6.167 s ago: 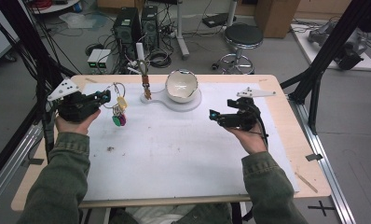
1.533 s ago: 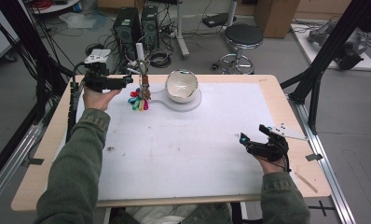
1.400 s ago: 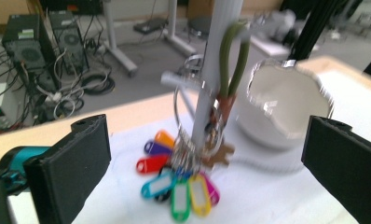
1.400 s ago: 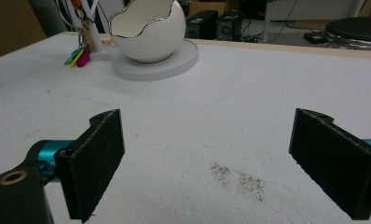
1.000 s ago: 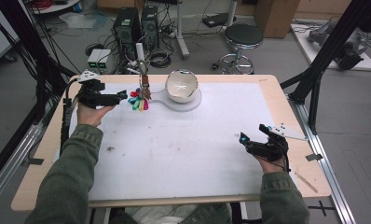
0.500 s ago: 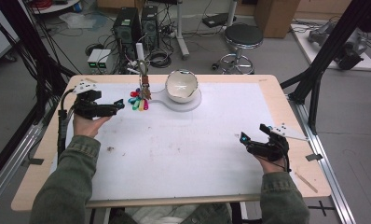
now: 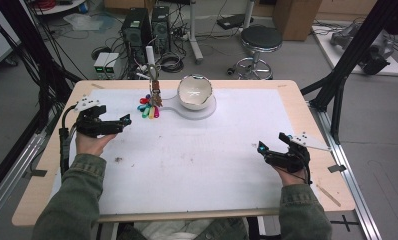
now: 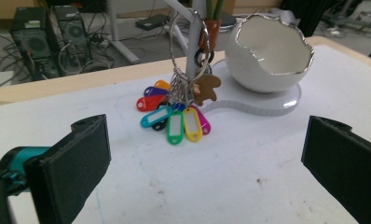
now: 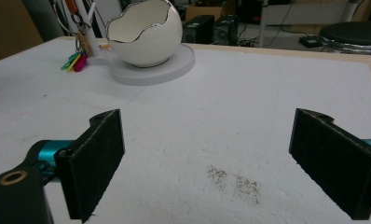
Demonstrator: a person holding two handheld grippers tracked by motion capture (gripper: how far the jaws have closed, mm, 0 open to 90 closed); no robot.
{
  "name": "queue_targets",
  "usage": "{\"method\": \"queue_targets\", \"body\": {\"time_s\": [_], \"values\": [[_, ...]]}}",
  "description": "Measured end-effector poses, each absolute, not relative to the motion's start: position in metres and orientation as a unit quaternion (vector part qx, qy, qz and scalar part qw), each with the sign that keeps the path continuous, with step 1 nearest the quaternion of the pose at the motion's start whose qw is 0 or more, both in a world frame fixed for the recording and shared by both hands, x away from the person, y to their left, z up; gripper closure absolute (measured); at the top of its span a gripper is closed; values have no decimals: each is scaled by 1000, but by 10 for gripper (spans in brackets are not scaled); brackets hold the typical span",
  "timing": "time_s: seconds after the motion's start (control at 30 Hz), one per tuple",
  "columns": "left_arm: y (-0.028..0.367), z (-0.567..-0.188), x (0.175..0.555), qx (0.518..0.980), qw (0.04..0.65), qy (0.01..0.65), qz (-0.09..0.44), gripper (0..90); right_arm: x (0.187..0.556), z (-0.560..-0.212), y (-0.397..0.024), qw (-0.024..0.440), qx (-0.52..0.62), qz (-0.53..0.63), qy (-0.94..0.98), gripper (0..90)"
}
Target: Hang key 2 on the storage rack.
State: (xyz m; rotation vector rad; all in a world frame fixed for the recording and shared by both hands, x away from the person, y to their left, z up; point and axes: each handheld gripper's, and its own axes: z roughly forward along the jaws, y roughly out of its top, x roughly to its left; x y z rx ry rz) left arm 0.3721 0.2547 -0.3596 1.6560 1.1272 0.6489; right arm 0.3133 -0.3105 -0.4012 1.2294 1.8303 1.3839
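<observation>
Looks finished: keyring hanging on stand beside bowl; left gripper and right gripper both spread apart, empty.

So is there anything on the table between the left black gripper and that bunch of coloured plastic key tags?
No, just bare white table cover, as the left gripper view shows, between the open left gripper and the coloured plastic key tags.

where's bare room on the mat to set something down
The wide stretch of white mat between the left hand-held gripper and right hand-held gripper is bare. The far left is crowded: key tags, egg-shaped bowl.
</observation>
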Motion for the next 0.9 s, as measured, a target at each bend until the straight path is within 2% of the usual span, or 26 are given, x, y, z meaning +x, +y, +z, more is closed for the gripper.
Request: {"method": "queue_targets", "body": {"time_s": [0.43, 0.57, 0.9], "values": [[266, -373, 339, 658, 514, 473, 282, 17, 313, -401, -310, 268, 455, 511, 678, 96], [272, -379, 329, 644, 541, 459, 286, 16, 313, -402, -310, 267, 453, 509, 682, 96], [287, -398, 311, 631, 527, 484, 301, 17, 311, -402, -309, 268, 452, 511, 680, 96]]}}
